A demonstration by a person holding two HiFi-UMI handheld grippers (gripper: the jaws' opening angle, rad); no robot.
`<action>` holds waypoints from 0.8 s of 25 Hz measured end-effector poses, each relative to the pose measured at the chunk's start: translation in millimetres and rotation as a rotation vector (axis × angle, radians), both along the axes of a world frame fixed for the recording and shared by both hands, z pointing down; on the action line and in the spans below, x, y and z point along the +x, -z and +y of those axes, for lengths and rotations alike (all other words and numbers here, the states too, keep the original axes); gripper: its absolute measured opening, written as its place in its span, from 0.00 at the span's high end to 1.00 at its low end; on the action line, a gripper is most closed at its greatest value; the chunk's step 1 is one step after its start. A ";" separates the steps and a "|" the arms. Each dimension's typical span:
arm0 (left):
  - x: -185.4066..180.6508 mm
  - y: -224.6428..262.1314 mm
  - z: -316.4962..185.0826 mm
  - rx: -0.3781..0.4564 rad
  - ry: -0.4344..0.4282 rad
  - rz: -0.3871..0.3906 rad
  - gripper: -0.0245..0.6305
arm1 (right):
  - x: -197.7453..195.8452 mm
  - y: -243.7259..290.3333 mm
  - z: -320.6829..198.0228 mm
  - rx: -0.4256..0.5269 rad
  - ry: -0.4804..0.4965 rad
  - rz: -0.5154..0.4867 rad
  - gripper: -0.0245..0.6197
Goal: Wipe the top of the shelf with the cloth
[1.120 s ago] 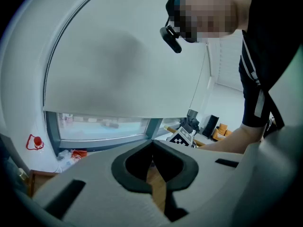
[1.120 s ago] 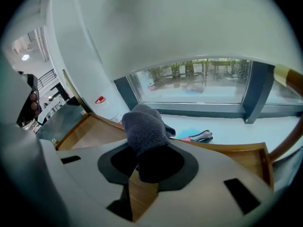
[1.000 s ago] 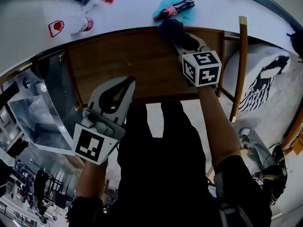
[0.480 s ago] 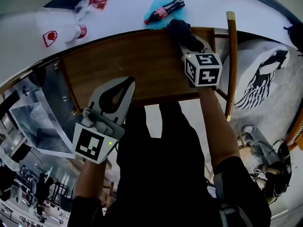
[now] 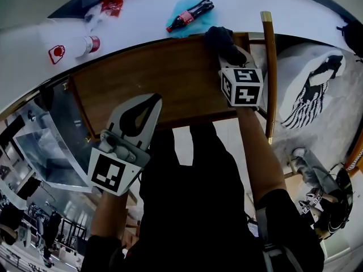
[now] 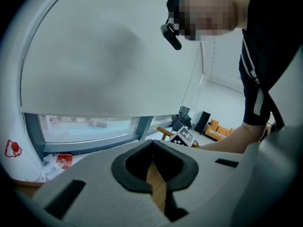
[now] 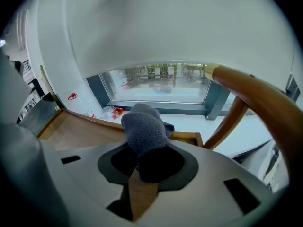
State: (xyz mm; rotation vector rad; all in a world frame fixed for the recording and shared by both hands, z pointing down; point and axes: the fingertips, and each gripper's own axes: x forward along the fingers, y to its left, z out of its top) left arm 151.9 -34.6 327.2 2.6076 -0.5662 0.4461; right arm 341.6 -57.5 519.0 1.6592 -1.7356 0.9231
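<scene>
A: Right gripper (image 5: 228, 49) is pinching the grey cloth (image 5: 219, 37) at the far right corner of the shelf top (image 5: 153, 72). Left gripper (image 5: 151, 97) has its jaws pressed together, empty, over the near edge.

B: Risk?

A: You're right at the back edge. Push further and you'll likely slide off toward the bottle (image 5: 186, 16) on the sill. Swing right and you could clip the wooden rail (image 5: 267, 72). The cloth looks bunched, so your strokes may wipe thin.

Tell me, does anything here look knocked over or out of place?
A cola bottle lies on its side on something blue on the white ledge beyond the wooden shelf, and a white container with a red end lies tipped further left. Near it sits a crumpled red wrapper. The dark cloth in the right gripper looks fine.
</scene>
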 end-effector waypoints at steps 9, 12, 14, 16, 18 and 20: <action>9.5 0.8 -0.7 -0.004 -0.009 0.002 0.93 | 13.2 1.3 5.6 -0.013 -0.012 0.067 0.80; 9.4 1.8 -0.3 -0.002 -0.010 0.007 0.93 | 13.7 3.5 7.0 -0.012 -0.007 0.071 0.80; 7.0 2.3 0.0 -0.003 -0.006 0.011 0.93 | 12.6 6.4 8.2 -0.010 -0.002 0.071 0.80; 1.5 2.7 0.2 -0.004 0.003 0.014 0.93 | 9.2 10.9 8.8 -0.003 0.005 0.068 0.80; -7.3 3.5 -0.1 -0.004 0.012 0.015 0.93 | 1.8 16.0 8.1 0.006 0.014 0.061 0.80; -18.7 4.7 -0.4 -0.005 0.025 0.017 0.93 | -10.3 21.4 6.5 0.014 0.030 0.053 0.80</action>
